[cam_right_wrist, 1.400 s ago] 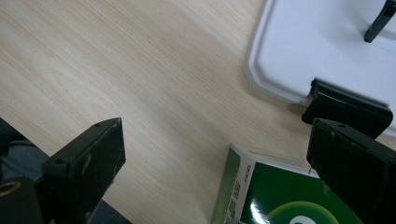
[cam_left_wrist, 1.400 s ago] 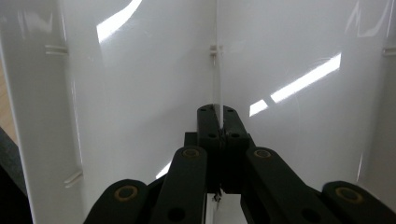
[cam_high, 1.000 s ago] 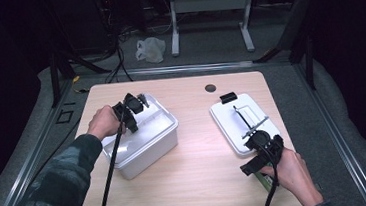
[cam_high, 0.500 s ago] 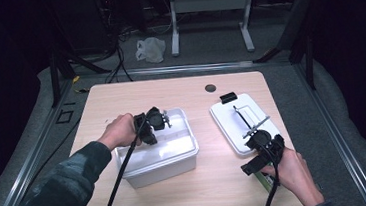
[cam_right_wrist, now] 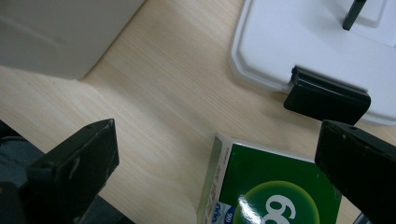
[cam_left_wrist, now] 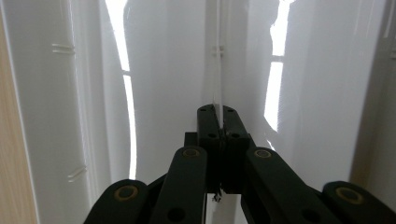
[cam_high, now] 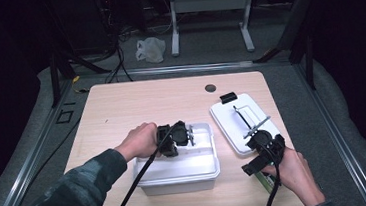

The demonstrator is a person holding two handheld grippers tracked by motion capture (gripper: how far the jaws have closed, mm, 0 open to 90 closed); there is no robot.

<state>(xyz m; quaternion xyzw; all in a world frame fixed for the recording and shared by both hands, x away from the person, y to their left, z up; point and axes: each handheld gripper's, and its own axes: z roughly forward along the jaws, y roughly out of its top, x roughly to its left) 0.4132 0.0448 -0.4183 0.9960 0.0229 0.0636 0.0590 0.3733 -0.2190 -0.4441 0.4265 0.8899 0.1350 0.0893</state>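
A white plastic box [cam_high: 177, 171] stands on the wooden table, left of centre near the front. My left gripper [cam_high: 190, 134] is at the box's far rim, shut on its thin wall. In the left gripper view the jaws [cam_left_wrist: 217, 114] pinch that wall's edge, with the box's white inside [cam_left_wrist: 163, 70] behind. The white lid [cam_high: 233, 123] lies flat to the right. My right gripper [cam_high: 259, 169] stands open at the lid's near corner, over a green carton [cam_right_wrist: 275, 191] that lies on the table between its jaws, untouched.
The lid carries a metal handle bar [cam_high: 253, 122] and black clips [cam_right_wrist: 327, 100]. A round grommet hole [cam_high: 210, 88] sits at the table's far edge. The box's corner [cam_right_wrist: 60, 32] lies close to the right gripper's left side.
My left gripper has dragged the white box to the right and towards the front of the table, nearer the lid. The right hand has stayed where it was.
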